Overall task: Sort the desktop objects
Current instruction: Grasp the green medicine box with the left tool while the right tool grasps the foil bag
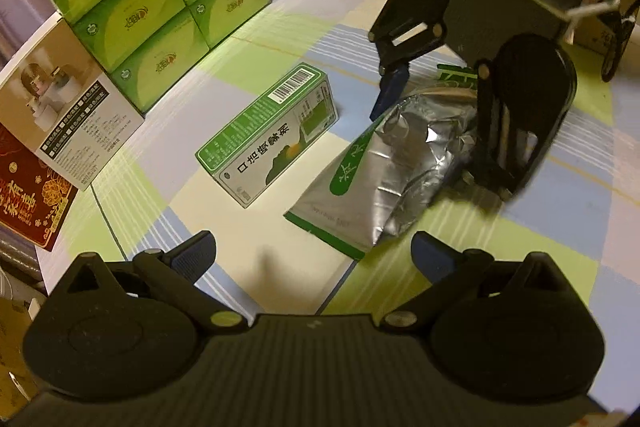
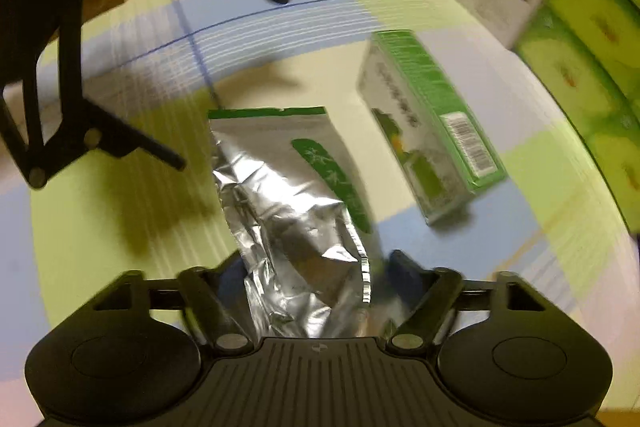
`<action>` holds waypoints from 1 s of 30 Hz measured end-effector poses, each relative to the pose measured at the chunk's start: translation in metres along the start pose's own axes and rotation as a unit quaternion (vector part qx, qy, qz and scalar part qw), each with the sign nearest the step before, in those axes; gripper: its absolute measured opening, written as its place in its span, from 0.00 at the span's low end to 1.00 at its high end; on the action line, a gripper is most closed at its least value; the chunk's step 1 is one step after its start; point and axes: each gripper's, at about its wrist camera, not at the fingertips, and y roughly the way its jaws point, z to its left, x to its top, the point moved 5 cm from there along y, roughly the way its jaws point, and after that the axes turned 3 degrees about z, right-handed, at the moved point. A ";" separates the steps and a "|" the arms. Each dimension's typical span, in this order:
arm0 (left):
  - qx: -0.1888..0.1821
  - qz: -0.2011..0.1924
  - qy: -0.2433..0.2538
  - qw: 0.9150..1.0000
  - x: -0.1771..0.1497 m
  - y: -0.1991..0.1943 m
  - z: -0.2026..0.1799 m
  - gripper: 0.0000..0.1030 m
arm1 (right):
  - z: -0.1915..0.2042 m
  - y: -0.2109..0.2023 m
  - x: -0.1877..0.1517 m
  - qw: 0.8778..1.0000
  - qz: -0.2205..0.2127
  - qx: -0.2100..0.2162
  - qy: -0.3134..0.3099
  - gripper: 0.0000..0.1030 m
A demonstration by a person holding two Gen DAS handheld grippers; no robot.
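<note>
Right gripper (image 2: pixel 316 267) jaws astride crinkled foil pouch (image 2: pixel 292 195), grip unclear; left gripper (image 1: pixel 316 255) agape.

Left claw (image 1: pixel 312 259) angled downward, fingers spread wide with nothing between them, right claw (image 2: pixel 312 275) angled steeply downward, fingers partly closed around a pouch (image 2: pixel 296 195)

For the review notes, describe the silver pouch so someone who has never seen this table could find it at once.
Start at the stack of green tissue boxes along the edge of the pastel checked tablecloth. In front of it a green and white carton lies flat, and the pouch lies beside that, one end between the right gripper fingers. It alone is crinkled silver foil, with green trim.
</note>
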 end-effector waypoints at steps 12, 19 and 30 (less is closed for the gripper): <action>0.033 -0.019 0.029 0.999 0.038 0.030 0.020 0.99 | -0.051 -0.030 -0.062 0.990 0.055 -0.065 0.114 0.47; 0.025 -0.007 0.049 0.998 0.068 0.067 0.022 0.97 | -0.068 -0.039 -0.079 0.981 0.040 -0.076 0.175 0.47; -0.054 0.057 -0.051 0.996 0.074 0.073 0.024 0.47 | -0.073 -0.038 -0.077 0.970 0.006 -0.074 0.234 0.47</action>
